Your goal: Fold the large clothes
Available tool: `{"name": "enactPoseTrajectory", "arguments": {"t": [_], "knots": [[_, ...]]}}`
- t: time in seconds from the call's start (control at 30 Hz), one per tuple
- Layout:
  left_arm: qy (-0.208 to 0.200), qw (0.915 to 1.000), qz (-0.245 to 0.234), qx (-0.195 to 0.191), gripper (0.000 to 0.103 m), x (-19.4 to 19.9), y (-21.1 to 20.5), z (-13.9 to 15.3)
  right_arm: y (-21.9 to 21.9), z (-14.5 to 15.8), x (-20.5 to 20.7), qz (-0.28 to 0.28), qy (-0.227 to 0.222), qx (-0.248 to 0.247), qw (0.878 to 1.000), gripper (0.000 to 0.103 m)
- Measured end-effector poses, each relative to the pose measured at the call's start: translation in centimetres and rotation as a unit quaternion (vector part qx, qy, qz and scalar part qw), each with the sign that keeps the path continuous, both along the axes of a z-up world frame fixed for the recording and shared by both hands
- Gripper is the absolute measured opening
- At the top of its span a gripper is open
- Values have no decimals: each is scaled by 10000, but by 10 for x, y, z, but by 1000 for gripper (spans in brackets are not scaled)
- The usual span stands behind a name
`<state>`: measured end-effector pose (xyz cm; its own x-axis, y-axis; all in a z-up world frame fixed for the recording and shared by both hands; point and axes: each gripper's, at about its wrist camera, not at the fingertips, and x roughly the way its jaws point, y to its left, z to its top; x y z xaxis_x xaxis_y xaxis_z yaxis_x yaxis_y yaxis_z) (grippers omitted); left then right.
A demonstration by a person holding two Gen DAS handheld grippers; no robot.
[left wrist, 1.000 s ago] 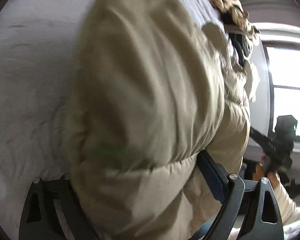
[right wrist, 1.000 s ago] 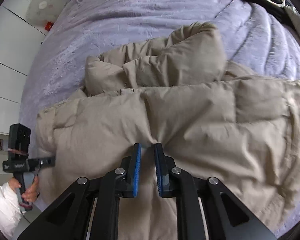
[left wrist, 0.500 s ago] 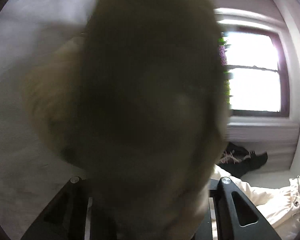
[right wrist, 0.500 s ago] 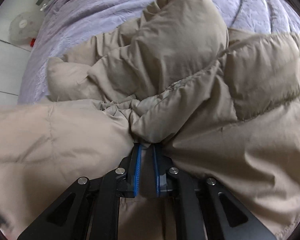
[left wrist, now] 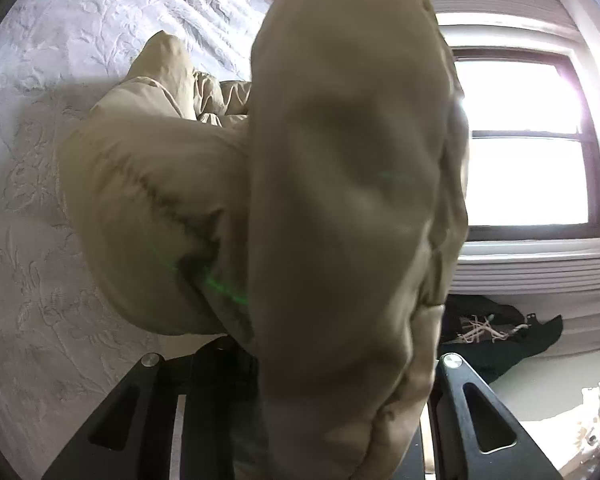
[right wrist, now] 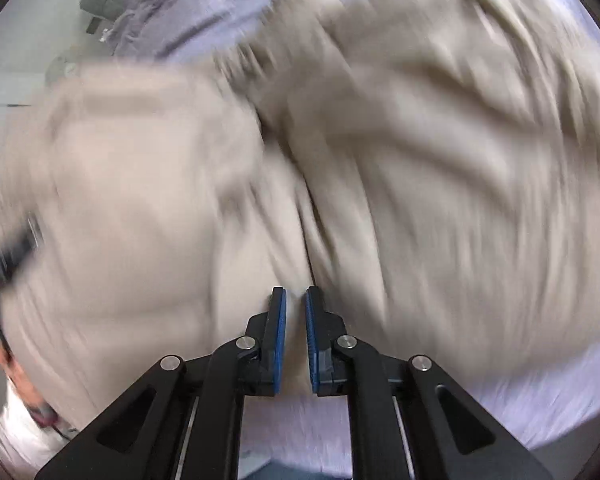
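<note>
The beige puffer jacket (left wrist: pixel 352 208) is bulging over the left hand-held gripper (left wrist: pixel 300 420), hiding its fingertips; closure undeterminable. The right hand-held gripper (right wrist: pixel 295 320) is pinching jacket fabric above the lavender bed (left wrist: pixel 40 200). A window (left wrist: pixel 528 140) is glaring beyond the jacket.

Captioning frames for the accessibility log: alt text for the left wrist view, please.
A bulky beige puffer jacket fills the frame, bunched over the left hand-held gripper and hiding its fingertips. A pale lavender bedspread lies behind on the left, a bright window on the right.
</note>
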<state>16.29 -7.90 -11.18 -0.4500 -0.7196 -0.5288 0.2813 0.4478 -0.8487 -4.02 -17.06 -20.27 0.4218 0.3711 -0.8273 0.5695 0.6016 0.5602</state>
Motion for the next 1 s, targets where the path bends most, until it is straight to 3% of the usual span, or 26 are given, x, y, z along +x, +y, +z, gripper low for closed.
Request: {"name": "enactPoseTrajectory", "arguments": {"t": [0.17,0.37,0.47,0.57,0.67,0.73,0.77,0.8,0.9,1.0], "knots": [[-312,9983,-299,388,30,-28,-42,23,8,-52,-18,-266,-6,548,9981,8],[-654,9901,-956,797,31,-78,-133,36,-14,-80,-38,-451,-433,1368,9886,2],[-732,9872,-1150,826,51,-103,-174,30,-24,-88,-49,-520,-636,1767,9808,2],[-629,9873,-1258,732,63,-118,-208,19,-37,-79,-66,-572,-734,1946,9765,2],[-337,9903,-1174,657,65,-124,-232,6,-62,-55,-109,-840,-970,1909,9732,3],[-185,9910,-1137,688,73,-127,-246,-6,-83,-40,-145,-1149,-1019,1725,9730,22],[-183,9909,-1105,745,74,-130,-252,-10,-96,-30,-166,-1352,-976,1506,9744,60],[-200,9906,-1087,812,74,-127,-263,-9,-109,-19,-188,-1565,-948,1238,9753,84],[-389,9867,-1170,1057,75,-142,-280,-16,-132,17,-234,-1884,-1075,659,9740,85],[-498,9827,-1346,1174,81,-159,-291,-18,-130,63,-260,-1613,-1351,-68,9776,87]]}}
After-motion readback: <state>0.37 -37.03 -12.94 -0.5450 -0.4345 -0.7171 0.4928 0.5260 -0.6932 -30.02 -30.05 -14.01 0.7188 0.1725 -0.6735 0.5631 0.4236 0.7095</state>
